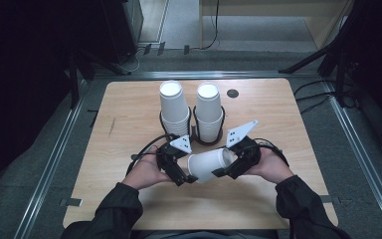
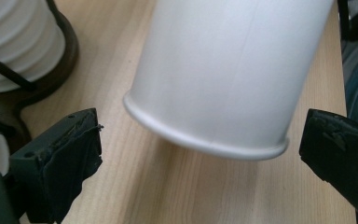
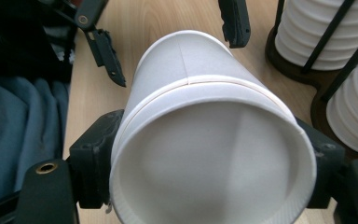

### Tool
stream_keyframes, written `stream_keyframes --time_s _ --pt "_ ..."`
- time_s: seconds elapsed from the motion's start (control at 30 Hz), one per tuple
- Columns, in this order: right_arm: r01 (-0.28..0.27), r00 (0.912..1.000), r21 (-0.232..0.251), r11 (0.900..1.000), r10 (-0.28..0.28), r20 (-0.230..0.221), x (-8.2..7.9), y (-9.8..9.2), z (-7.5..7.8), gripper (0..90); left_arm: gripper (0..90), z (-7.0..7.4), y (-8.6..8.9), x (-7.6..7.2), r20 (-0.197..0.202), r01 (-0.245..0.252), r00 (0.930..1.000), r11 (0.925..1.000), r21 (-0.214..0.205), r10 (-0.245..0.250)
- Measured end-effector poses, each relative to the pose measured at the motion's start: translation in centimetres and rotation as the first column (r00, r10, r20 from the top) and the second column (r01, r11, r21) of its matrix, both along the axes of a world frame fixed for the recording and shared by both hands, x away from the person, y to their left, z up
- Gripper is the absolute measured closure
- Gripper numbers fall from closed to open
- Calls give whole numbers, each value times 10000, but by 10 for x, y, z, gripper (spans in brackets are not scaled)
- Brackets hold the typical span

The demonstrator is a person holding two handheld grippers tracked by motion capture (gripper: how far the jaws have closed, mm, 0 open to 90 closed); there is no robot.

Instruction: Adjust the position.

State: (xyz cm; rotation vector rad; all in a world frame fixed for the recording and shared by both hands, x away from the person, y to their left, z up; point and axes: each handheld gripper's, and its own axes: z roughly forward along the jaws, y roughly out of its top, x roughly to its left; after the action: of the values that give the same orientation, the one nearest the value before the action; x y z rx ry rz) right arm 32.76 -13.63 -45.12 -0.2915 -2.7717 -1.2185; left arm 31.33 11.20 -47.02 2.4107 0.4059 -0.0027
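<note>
A pale wood-grain desk (image 1: pixel 129 119) with rounded corners fills the middle of the high view, ringed by grey carpet and metal rails. At its upper centre, two tall stacks of white paper cups stand side by side in a black wire holder (image 1: pixel 194 130): the left stack (image 1: pixel 173 107) and the right stack (image 1: pixel 209 109), each ribbed with nested rims. No writing or brand can be read on any of them.

At lower centre-left, the left claw (image 1: pixel 190 177) stands wide, its worn black pads clear of the cup; in the left gripper view the cup's narrow base (image 2: pixel 223 84) hangs between the spread jaws without touching either.

Just right of it, a smooth white paper cup (image 1: pixel 206 164) lies on its side above the desk, base toward the left. The right claw (image 1: pixel 222 168) clamps it near the rolled rim, a pad pressed to each side, as the right gripper view shows, looking into the cup's open mouth (image 3: pixel 214 158).
</note>
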Motion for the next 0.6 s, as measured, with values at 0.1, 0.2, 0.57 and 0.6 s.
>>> stream_keyframes --time_s 0.1,0.2,0.57,0.6 --pt "201 9998 234 9995 -202 7 1 -5 2 239 0 2 3 1 -123 -142 9998 9991 -410 138" --pt "324 9995 567 9979 -325 3 1 -9 5 239 0 3 4 2 -141 -9 9999 9980 -628 0" --pt "161 9998 1878 9821 -129 -181 -3 -6 17 239 0 1 -1 0 -287 201 9993 9886 -1490 -247" --pt "106 9998 1960 9805 -73 -175 -4 -5 18 240 0 2 -2 0 -265 258 9992 9845 -1736 -308"
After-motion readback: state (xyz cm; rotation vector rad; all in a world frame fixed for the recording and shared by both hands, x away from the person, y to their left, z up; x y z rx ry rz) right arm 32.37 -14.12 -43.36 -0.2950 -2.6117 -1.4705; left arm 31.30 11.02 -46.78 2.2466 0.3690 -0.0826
